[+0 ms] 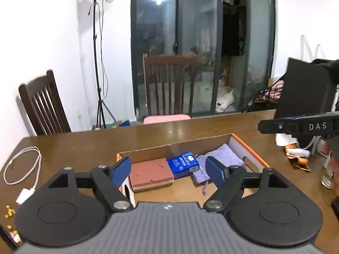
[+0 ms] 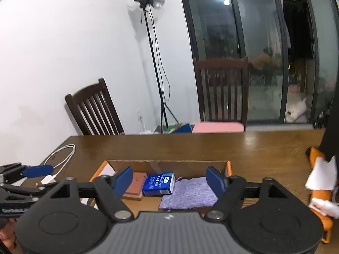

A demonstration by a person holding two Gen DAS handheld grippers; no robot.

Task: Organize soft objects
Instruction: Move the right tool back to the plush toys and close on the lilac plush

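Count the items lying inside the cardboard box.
3, in a row inside the cardboard box: a reddish-brown sponge at the left, a blue tissue pack in the middle, a purple cloth pouch at the right. The near wall may hide more.

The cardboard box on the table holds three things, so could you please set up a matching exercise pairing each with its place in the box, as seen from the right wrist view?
Things:
1. sponge block
2. blue packet
3. purple cloth

Places in the cardboard box:
A. middle
B. right end
C. left end

Pairs: 1-C, 2-A, 3-B
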